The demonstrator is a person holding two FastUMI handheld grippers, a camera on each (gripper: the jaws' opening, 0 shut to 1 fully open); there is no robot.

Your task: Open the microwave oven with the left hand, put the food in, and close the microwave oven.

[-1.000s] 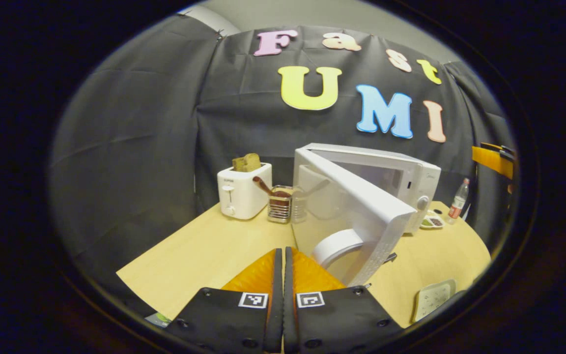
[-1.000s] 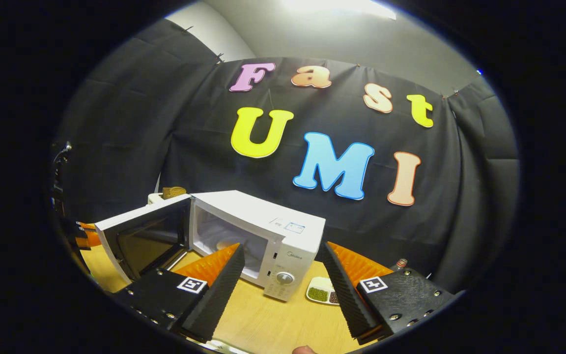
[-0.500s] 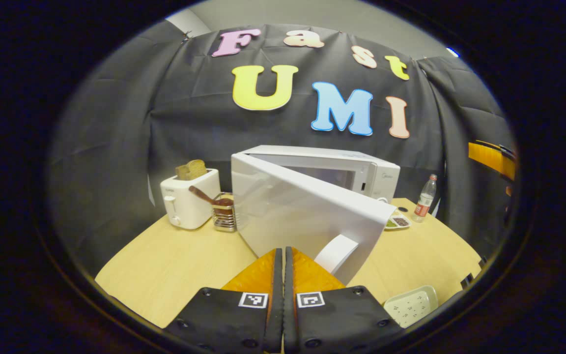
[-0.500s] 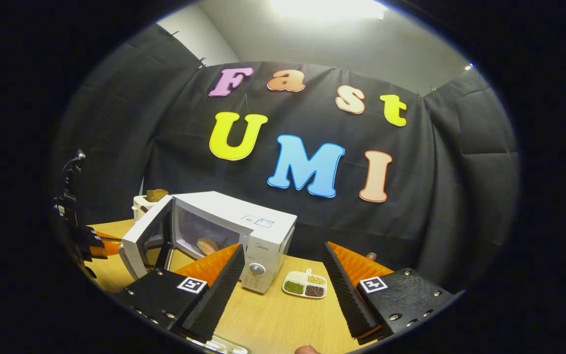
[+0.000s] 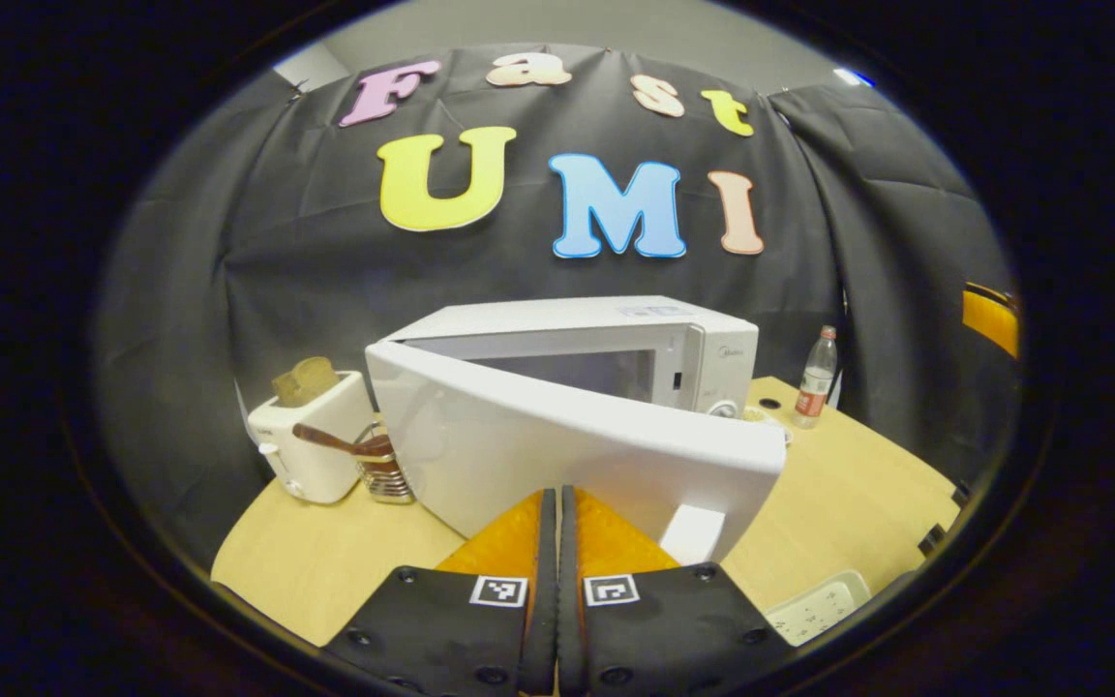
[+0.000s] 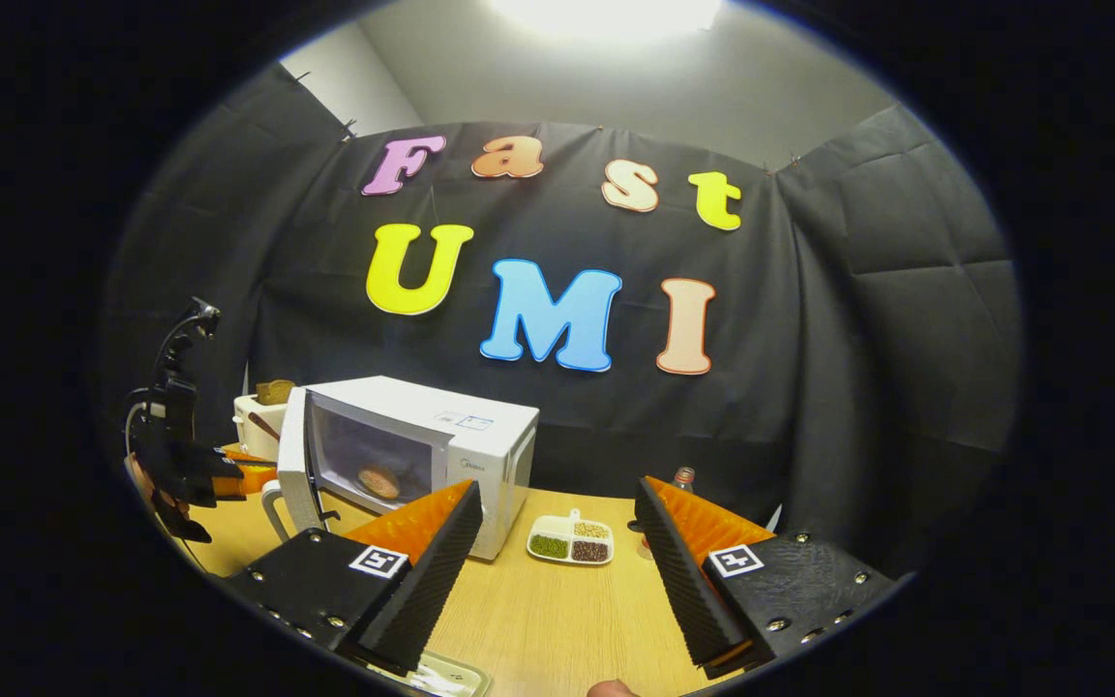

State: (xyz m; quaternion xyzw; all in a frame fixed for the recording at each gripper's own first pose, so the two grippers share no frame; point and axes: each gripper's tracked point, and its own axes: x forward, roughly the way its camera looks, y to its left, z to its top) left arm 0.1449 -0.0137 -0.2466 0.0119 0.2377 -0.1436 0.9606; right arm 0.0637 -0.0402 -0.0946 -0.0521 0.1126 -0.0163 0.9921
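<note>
Left tool [image 5: 557,513], fingers pressed together with nothing between them, points at the outer face of the microwave door [image 5: 557,455], its tips at or just short of the panel; contact cannot be made out. In the right gripper view that tool [image 6: 228,477] sits just left of the door's free edge. The white microwave oven [image 5: 616,339] stands at the back of the light wooden table [image 5: 838,503], its door [image 6: 301,465] partly ajar, hinged on the side away from the control panel. Through the open gap in the right gripper view, a round brownish piece of food [image 6: 383,481] lies inside the cavity.

Right tool [image 6: 557,552], held well back from the oven and above the table [image 6: 557,620], has its fingers spread wide and holds nothing.

Beside the oven's hinge side stand a white toaster [image 5: 311,450] with a slice of bread [image 5: 304,379] in its slot and a wire utensil holder [image 5: 385,472] with a wooden spoon [image 5: 330,440]. On the oven's control-panel side, a divided white dish of beans [image 6: 572,540] rests on the table, with a plastic bottle [image 5: 814,378] farther back near the black cloth wall. A pale tray [image 5: 819,608] lies at the table's near edge.
</note>
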